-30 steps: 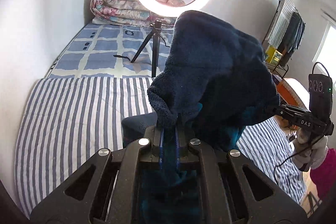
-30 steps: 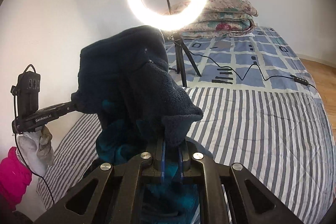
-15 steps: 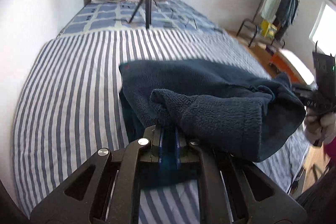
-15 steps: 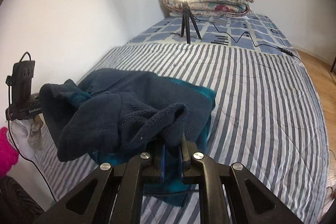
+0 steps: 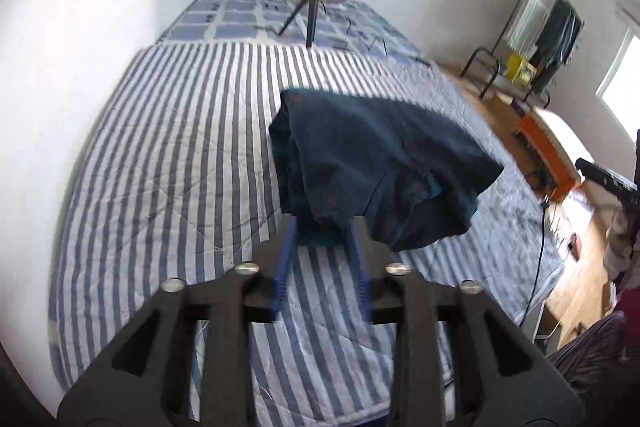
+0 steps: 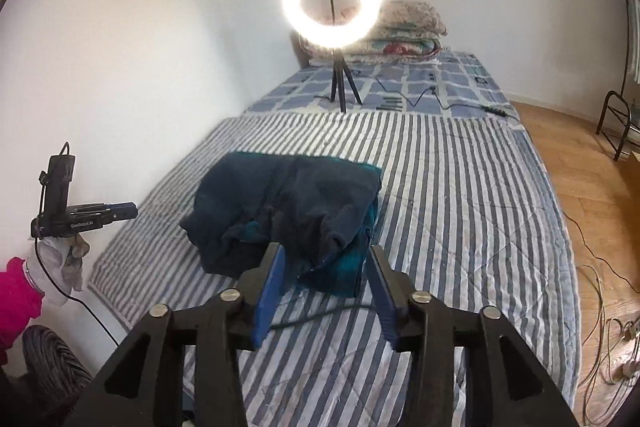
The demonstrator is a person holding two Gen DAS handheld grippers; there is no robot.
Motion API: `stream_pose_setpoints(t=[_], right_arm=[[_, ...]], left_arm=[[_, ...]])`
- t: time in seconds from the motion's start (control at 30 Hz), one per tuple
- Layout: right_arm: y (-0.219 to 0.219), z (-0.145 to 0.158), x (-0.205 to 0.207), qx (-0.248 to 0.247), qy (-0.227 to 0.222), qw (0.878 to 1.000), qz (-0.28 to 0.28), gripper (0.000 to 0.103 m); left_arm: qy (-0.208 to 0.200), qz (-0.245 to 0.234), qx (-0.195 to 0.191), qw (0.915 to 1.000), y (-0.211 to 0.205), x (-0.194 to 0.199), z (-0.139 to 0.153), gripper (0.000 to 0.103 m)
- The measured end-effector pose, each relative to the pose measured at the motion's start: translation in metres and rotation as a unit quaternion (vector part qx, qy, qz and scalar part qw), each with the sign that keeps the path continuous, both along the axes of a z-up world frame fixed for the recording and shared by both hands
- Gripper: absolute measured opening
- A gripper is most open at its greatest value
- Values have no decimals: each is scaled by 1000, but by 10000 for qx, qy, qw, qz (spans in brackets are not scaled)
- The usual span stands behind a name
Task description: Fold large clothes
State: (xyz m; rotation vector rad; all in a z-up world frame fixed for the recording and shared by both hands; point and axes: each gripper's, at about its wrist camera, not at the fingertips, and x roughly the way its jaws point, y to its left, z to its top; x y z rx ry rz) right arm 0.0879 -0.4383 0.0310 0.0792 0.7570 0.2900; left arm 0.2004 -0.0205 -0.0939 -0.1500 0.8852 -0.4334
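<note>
The dark navy fleece garment with a teal lining was lying in a rumpled, folded heap on the blue-and-white striped quilt covering the bed. Both tools were spread wide and had hold of nothing: the left gripper sat right at the near edge of the fleece, and the right gripper was just short of it too. A glowing ring light on a black tripod stood further up the bed.

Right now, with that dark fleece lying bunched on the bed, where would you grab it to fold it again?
Probably the loose near hem of the fleece, from the near side. It bulges up off the striped cover right ahead of the open right gripper, so one jaw could slip beneath.
</note>
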Motion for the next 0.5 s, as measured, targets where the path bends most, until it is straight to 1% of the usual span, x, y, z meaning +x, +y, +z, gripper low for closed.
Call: stream_pose_setpoints(t=[0.03,0.07,0.1,0.13,0.17,0.23,0.27,0.3,0.33,0.4,0.43,0.5], right_arm=[[0,15,-8,17,-141,9999,-16,54],[1,28,-17,32,-256,9997,-2,55],[1,43,-26,48,-388,9992,9,56],[2,58,-33,46,-511,9987,2,63],[4,70,-39,35,-620,9981,-10,69],[6,98,-52,2,-862,9963,10,74],[8,109,-56,1,-946,9955,15,78],[9,122,-60,20,-1028,9947,3,80],[10,133,-64,42,-1095,9940,-6,85],[11,148,-65,35,-1162,9932,-11,86],[11,154,-65,26,-1182,9930,-9,86],[10,153,-59,36,-1158,9933,-26,86]], left_arm=[[-68,51,-151,9998,6,-4,16,49],[-132,79,-244,9996,10,-4,28,49],[-227,106,-358,9990,15,-7,46,49],[-276,114,-415,9987,18,-7,57,49],[-359,113,-517,9980,23,-9,75,49],[-476,78,-654,9967,31,-11,104,49],[-561,89,-708,9959,35,-12,119,50],[-631,111,-768,9950,40,-12,135,55],[-669,117,-869,9939,45,-10,148,64],[-685,137,-1019,9923,51,-3,165,71],[-693,185,-1054,9918,54,1,169,71],[-596,300,-1222,9903,61,15,168,72]])
